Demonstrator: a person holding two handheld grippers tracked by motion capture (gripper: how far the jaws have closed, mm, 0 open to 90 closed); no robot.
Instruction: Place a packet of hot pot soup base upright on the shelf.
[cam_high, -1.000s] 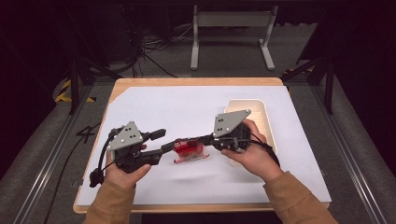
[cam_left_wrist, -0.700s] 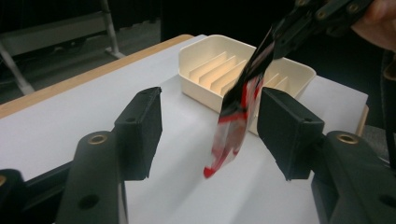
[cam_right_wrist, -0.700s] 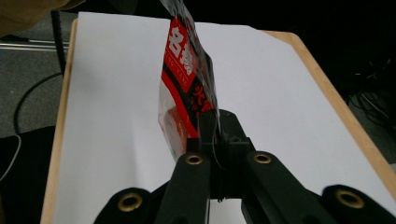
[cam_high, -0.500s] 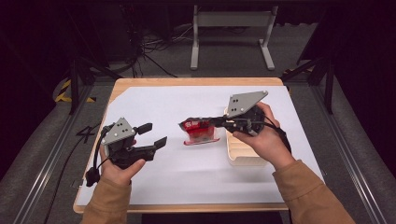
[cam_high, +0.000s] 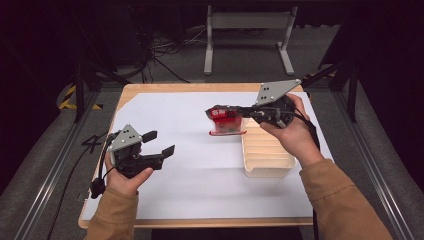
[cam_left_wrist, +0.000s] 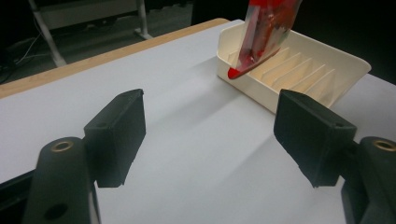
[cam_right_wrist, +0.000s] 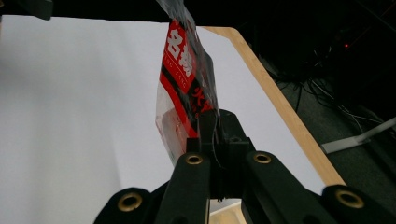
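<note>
1. The right gripper (cam_high: 235, 113) clamps a red-and-clear plastic snack packet (cam_high: 226, 121), lifted near the tabletop's far edge beside the cream ridged plastic tray (cam_high: 267, 160).
2. The right gripper view shows the packet's printed characters.
3. The left gripper (cam_high: 159, 144), jaws apart, hovers near the left edge.

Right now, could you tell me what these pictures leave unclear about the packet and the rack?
- Red packet: contents unreadable in the right gripper view, glare and crumpled film; its top is cut off by the edge.
- Rack: far end hidden under the right gripper and hand in the high view.
- Left gripper: open, holding nothing.
</note>
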